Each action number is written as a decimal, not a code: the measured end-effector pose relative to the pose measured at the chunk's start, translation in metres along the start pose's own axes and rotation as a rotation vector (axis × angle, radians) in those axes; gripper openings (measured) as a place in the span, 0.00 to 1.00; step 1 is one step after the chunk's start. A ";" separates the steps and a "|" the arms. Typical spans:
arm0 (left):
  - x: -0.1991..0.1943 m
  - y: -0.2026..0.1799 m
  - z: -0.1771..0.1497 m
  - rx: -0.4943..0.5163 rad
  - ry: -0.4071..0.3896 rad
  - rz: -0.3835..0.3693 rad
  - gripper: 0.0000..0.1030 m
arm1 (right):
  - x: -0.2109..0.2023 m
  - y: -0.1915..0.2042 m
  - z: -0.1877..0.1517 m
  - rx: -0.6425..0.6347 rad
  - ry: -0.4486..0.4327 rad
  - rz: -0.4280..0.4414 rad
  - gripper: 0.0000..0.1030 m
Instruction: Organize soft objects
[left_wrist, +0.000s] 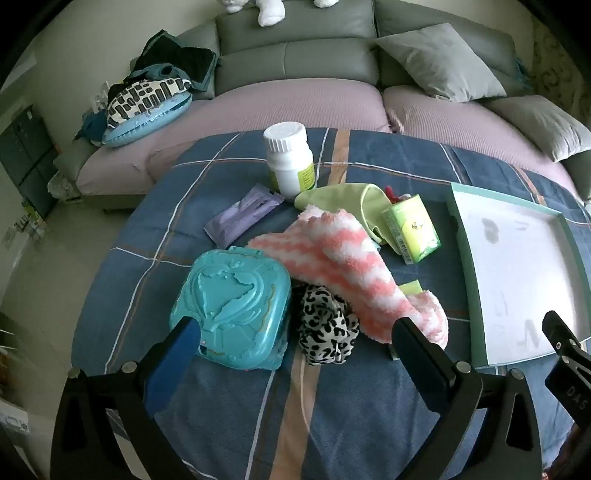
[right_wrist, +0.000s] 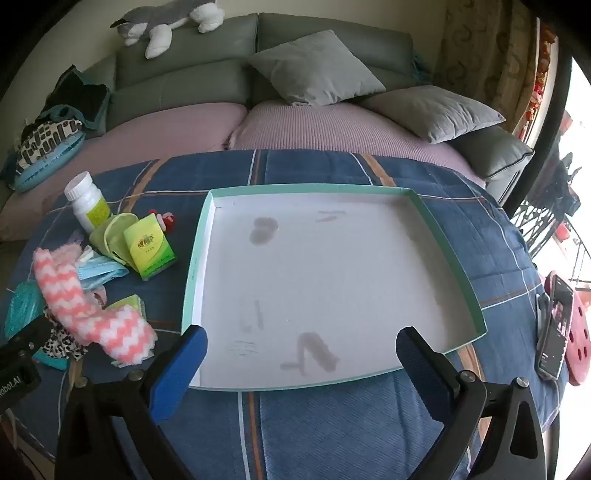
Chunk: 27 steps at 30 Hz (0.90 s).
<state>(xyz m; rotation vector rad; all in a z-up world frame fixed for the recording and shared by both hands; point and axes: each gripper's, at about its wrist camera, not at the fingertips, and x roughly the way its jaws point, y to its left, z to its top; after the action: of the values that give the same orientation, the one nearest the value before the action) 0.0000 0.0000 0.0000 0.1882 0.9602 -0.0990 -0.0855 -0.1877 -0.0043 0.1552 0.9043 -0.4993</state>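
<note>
The left tool (left_wrist: 295, 332) is hovering with its fingers spread wide and gripping nothing, facing a leopard-print cloth (left_wrist: 325, 332) on the blue plaid tabletop (left_wrist: 332, 406). A pink-and-white fuzzy sock (left_wrist: 347, 258) is lying just behind the cloth, beside a teal case (left_wrist: 232, 306). The right tool (right_wrist: 301, 343) is also gaping wide and holding nothing, over the near edge of a shallow teal-rimmed tray (right_wrist: 192, 266).

White bottle (left_wrist: 290, 162) at far side of blue blanket (left_wrist: 236, 406); green carton (left_wrist: 412, 233) right of bottle; teal case (left_wrist: 232, 306) near side.
</note>
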 end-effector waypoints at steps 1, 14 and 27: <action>0.000 0.000 0.000 0.001 -0.001 0.000 1.00 | 0.000 0.000 0.000 -0.005 0.000 -0.007 1.00; -0.001 -0.001 0.000 0.011 -0.008 0.012 1.00 | 0.001 -0.004 -0.003 -0.005 0.003 -0.004 1.00; -0.001 -0.002 0.000 0.015 -0.008 0.021 1.00 | 0.003 -0.001 -0.002 -0.003 0.013 -0.005 1.00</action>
<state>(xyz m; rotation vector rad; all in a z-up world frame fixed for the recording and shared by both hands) -0.0012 -0.0020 0.0003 0.2110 0.9500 -0.0879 -0.0860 -0.1894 -0.0077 0.1541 0.9183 -0.5018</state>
